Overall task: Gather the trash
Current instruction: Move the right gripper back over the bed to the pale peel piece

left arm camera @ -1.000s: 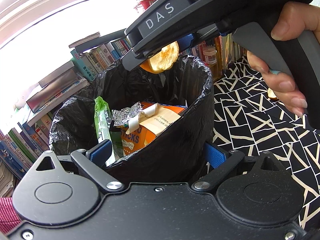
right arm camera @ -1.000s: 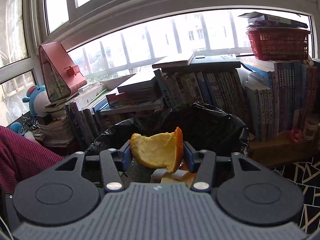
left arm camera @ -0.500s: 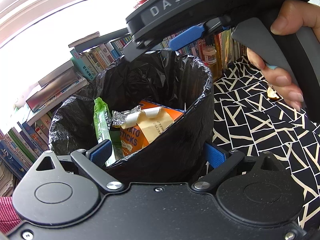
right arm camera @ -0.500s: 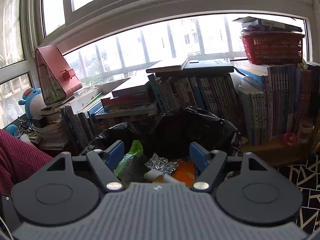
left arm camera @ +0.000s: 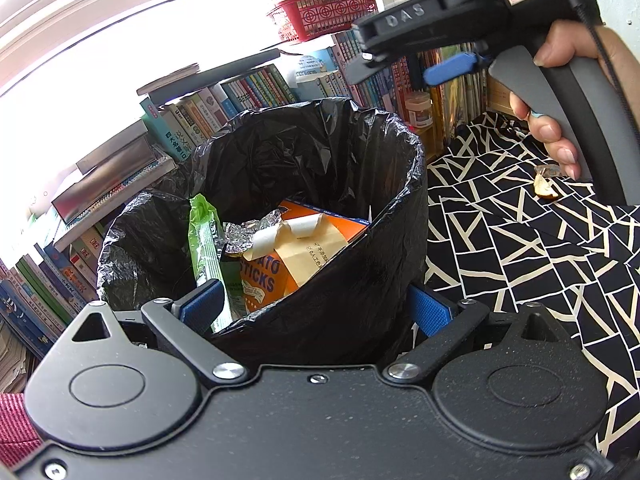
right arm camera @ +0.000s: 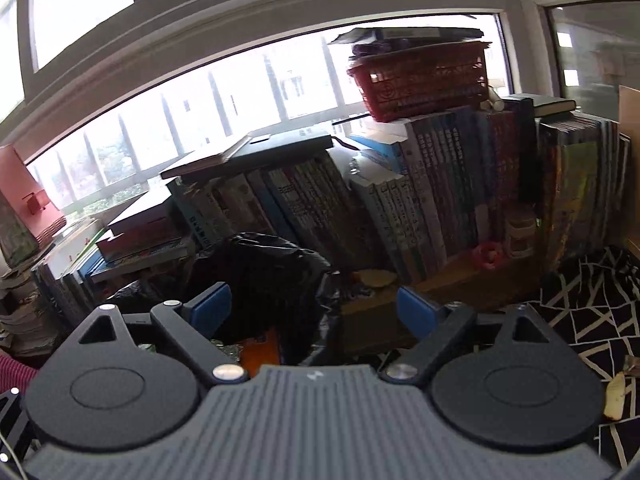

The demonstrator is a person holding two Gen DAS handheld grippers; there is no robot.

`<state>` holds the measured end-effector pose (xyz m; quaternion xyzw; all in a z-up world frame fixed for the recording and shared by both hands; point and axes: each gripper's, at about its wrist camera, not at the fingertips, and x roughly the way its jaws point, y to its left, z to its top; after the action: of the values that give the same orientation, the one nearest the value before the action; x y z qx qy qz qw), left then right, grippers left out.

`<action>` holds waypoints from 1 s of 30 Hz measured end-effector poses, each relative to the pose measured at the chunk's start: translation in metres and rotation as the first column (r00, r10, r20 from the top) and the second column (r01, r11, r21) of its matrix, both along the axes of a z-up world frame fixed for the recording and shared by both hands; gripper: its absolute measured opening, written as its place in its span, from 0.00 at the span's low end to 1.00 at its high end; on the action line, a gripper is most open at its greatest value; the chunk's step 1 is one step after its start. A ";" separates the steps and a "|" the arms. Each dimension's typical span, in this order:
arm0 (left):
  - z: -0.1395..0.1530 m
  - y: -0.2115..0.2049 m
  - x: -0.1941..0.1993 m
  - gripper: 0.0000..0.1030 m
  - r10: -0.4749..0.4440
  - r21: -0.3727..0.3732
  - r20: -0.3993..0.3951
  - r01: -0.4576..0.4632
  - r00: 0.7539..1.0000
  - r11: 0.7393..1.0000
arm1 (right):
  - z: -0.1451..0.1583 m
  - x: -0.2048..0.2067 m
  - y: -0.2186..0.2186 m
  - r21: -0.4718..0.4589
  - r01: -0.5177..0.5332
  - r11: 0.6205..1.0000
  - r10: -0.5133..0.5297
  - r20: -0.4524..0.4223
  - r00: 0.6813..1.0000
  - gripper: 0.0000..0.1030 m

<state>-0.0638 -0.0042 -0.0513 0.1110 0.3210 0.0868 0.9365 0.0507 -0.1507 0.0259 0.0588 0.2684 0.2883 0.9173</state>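
Note:
The bin with a black liner [left arm camera: 416,152] stands close in front of my left gripper [left arm camera: 316,306]. That gripper is open wide, one pad inside the rim and the other outside, with the bin's near wall between them. Inside lie an orange snack box [left arm camera: 264,280], a green wrapper [left arm camera: 204,240] and crumpled foil [left arm camera: 248,232]. My right gripper [left arm camera: 400,72] hangs above and to the right of the bin [right arm camera: 260,264]; its jaws are opening and nothing is between them [right arm camera: 314,312]. A piece of orange peel [left arm camera: 544,190] lies on the patterned cloth, seen low at the right edge [right arm camera: 614,400] in the right wrist view.
Rows of books [right arm camera: 400,208] line the windowsill behind the bin, with a red basket [right arm camera: 424,80] on top. A black-and-white patterned cloth [left arm camera: 520,260] covers the surface right of the bin. A small jar [left arm camera: 418,110] stands by the books.
The right gripper opened and the orange peel it held dropped out of sight toward the bin. It then swung right, away from above the bin. The left gripper stayed put.

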 end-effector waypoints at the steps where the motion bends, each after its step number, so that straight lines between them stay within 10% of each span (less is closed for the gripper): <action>1: 0.000 0.000 0.000 0.94 0.000 0.000 0.000 0.000 1.000 1.000 | -0.003 0.004 -0.004 -0.002 0.026 1.000 -0.026 -0.008 1.000 0.93; 14: 0.000 0.000 0.000 0.94 0.000 0.001 0.000 0.000 1.000 1.000 | -0.049 0.055 -0.064 -0.105 0.334 0.937 -0.345 -0.125 0.930 0.97; 30: 0.000 -0.001 0.001 0.94 0.003 0.002 -0.002 -0.003 1.000 1.000 | -0.126 0.105 -0.162 -0.291 0.635 0.715 -0.695 -0.194 0.693 0.99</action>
<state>-0.0631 -0.0052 -0.0509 0.1116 0.3220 0.0884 0.9360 0.1559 -0.3124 -0.1003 0.1008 0.3876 -0.1057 0.9102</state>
